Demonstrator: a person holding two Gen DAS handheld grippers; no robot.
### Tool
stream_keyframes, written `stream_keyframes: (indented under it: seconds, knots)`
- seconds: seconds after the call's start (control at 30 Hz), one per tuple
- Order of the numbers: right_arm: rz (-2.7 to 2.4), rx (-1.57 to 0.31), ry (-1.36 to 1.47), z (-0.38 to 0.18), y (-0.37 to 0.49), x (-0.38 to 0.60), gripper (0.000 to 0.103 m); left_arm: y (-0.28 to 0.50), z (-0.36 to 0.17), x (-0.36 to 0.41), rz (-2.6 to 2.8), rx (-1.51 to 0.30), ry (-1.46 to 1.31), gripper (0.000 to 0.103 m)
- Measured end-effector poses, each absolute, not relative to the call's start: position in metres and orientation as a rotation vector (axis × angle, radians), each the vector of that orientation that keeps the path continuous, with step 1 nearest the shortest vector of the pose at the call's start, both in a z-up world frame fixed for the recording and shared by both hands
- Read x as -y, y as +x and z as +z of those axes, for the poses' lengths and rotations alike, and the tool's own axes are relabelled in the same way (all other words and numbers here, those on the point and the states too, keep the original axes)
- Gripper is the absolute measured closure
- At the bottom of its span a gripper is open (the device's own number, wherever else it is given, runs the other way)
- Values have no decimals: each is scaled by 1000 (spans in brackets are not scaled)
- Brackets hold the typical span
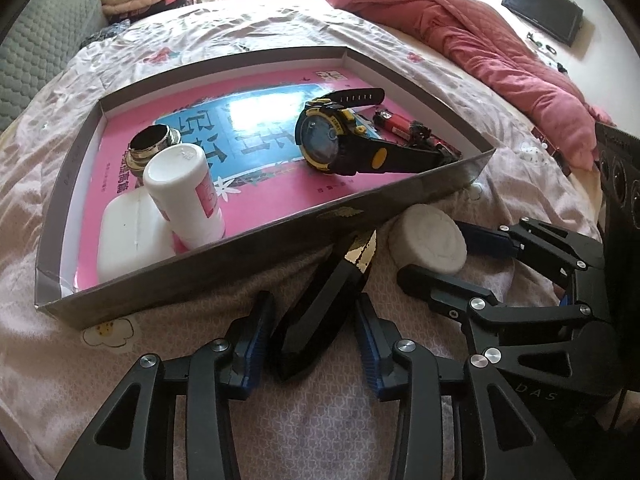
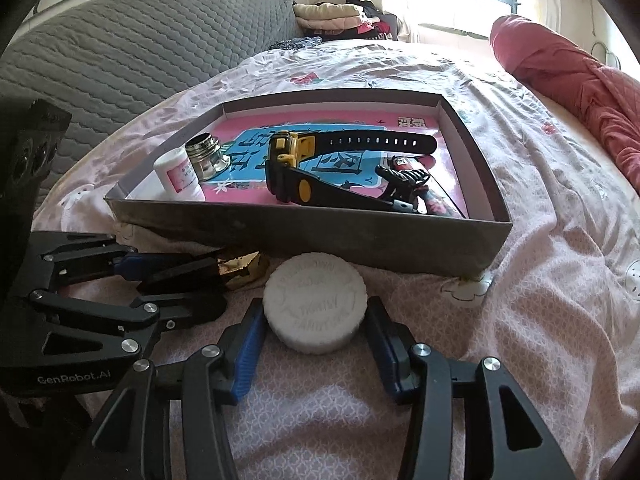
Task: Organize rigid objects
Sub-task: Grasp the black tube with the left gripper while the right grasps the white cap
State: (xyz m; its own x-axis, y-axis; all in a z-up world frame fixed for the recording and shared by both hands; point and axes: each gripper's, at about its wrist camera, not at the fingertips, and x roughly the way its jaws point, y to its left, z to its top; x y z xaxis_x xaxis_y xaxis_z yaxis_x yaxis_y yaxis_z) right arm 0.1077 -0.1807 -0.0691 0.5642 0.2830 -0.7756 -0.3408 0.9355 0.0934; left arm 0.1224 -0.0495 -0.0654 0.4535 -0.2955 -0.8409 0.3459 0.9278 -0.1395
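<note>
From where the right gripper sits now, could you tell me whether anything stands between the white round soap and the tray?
Only the tray's own near wall stands between them. The white round soap lies on the bedspread just in front of it, between the open right gripper's fingers, so it must be lifted over. The watch lies just beyond.

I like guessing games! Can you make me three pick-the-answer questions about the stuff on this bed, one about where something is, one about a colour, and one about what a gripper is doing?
1. Where is the watch?
A. in the box
B. on the pink quilt
C. on the sheet beside the box

2. What colour is the round soap?
A. green
B. white
C. black

3. How is the right hand-held gripper?
A. lifting the watch
B. shut tight on nothing
C. open, a finger on each side of the soap

Answers: 1 A, the watch lies inside the box walls. 2 B, the soap looks white in both views. 3 C, gaps show between pads and soap, which sits on the sheet.
</note>
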Motion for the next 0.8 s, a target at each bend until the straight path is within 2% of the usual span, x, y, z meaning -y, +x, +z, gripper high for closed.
stream_keyframes:
  seconds: [0.23, 0.67, 0.8]
  knots:
    - [378, -885, -48, -66, 105, 186, 54, 117, -65, 58, -356, -1008, 92, 63]
    - [385, -859, -37, -58, 97, 194, 54, 99, -55, 50, -394, -998, -53, 79]
    - [387, -846, -31, -54, 96, 196, 54, 96, -51, 50, -407, -987, -95, 80]
